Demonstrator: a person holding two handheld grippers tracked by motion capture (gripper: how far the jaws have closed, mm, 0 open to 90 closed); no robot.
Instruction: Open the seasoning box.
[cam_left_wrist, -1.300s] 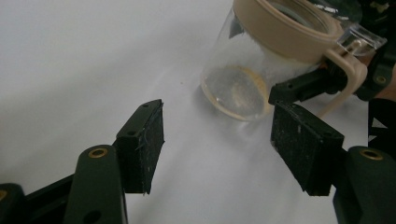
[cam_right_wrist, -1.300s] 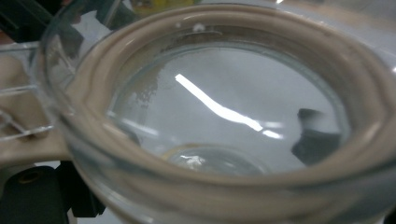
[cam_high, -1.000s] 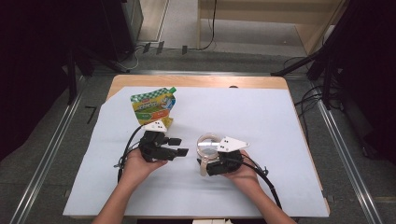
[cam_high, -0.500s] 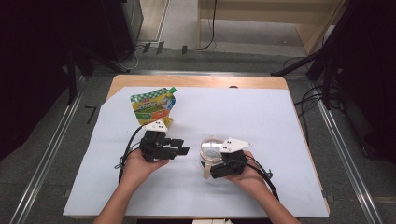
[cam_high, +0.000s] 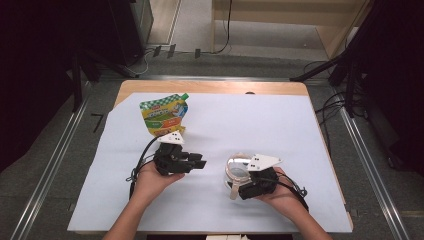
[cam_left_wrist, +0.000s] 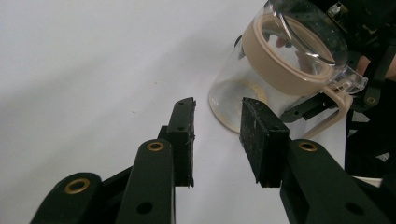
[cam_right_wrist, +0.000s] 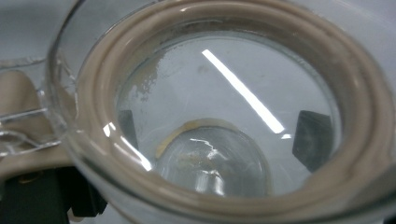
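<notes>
The right tongs (cam_high: 239, 181) clamp a clear glass jar with a beige sealing ring and hinged clear lid (cam_high: 237, 168). It is held tilted over the white sheet covering the wooden worktop (cam_high: 280, 130), towards its near right part, and through the glass the right gripper view shows the two dark pads (cam_right_wrist: 312, 139) pressing on opposite sides of the wall. The left tongs (cam_high: 199, 163) hold nothing; their jaws have just been closing with only air between them, and they point at the jar's base from just beside it.

The main risk, as I judge it, is the grip — smooth curved glass between two flat pads can rotate or slide out if the hand tips further, and the jar would then hit the worktop. The lid (cam_left_wrist: 306, 44) looks shut but its beige clasp (cam_left_wrist: 332, 109) hangs loose, so a jolt could swing it open. If the left tongs push in off-centre, they could knock the jar sideways in the grip.

A colourful spouted drink pouch with a green cap (cam_high: 164, 114) lies at the far left, close behind the left hand (cam_high: 150, 180) — clear of the path between the tongs. Each gripper's cable trails back along its forearm.
</notes>
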